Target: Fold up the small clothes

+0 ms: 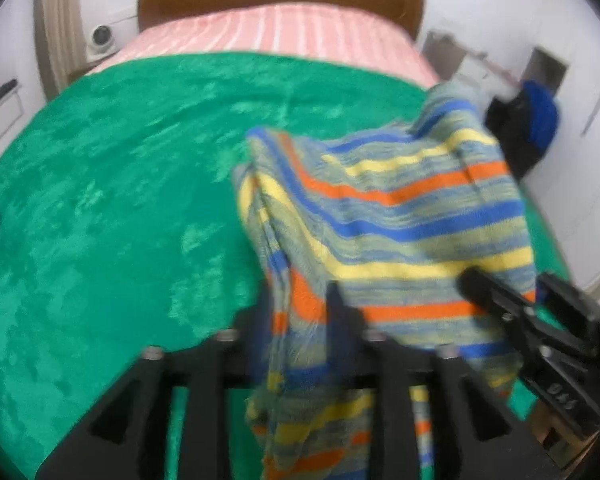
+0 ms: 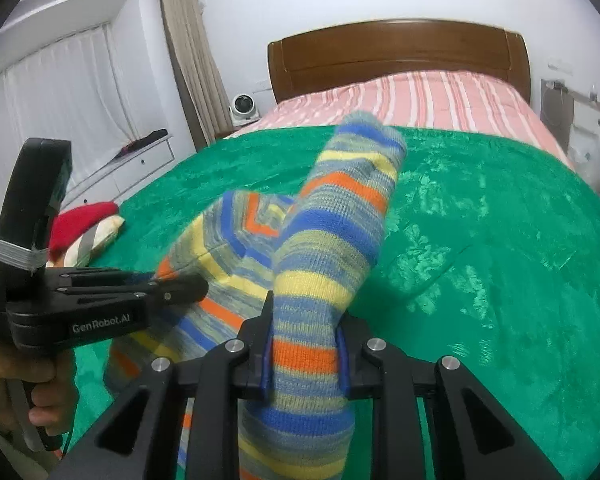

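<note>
i'm gripping the striped knit sock (image 2: pixel 332 240) with my right gripper (image 2: pixel 304 344), its fingers clenched on the sock's orange band, the toe end sticking up over the green blanket (image 2: pixel 500 240). my left gripper (image 1: pixel 300 312) is pinching another part of the same knit (image 1: pixel 400 216), which is hanging lifted above the bed. a red cloth (image 2: pixel 80 220) is lying near the blanket's left edge, below the wooden headboard (image 2: pixel 396 56).

Striped knitted wool-like sock (image 2: pixel 332 216); plushy, faintly shiny green velvet-like blanket (image 2: pixel 480 240); glossy brown wooden headboard (image 2: pixel 396 56); matt black, probably plastic gripper (image 2: pixel 305 354).
</note>
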{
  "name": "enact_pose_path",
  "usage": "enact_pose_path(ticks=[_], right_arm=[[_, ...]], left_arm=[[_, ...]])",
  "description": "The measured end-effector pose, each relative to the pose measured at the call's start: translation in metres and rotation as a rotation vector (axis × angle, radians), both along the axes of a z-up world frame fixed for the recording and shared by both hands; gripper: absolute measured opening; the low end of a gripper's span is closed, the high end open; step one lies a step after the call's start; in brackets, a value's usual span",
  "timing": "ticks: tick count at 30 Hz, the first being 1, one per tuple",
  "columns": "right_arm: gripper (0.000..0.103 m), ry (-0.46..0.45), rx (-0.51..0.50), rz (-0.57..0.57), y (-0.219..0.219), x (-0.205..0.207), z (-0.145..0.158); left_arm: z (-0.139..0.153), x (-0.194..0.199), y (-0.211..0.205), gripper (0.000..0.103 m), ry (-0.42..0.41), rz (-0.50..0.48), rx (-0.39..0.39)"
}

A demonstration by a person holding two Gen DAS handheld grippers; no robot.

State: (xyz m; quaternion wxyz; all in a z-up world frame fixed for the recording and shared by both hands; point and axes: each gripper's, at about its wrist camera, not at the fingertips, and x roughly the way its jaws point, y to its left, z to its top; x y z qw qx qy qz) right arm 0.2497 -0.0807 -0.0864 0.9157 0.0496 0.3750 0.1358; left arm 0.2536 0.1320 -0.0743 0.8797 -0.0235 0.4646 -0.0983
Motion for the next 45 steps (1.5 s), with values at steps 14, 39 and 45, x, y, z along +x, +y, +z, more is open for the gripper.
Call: enact_pose_path(ticks=[14, 39, 45], right_arm=[[0.103, -0.005, -0.299, -0.123, -0.029, -0.142, 0.023], [0.103, -0.016, -0.28, -0.15, -0.02, -0.225, 0.065], [0.103, -0.15, -0.179, -0.172, -0.03, -0.247, 0.096]], left_arm=[[0.041, -0.174, -0.003, 0.103, -0.341, 0.18, 0.199], [0.055, -0.247, -0.031, 0.103, -0.191, 0.185, 0.118], [0.076, -0.261, -0.034, 0.103, -0.261, 0.169, 0.156]])
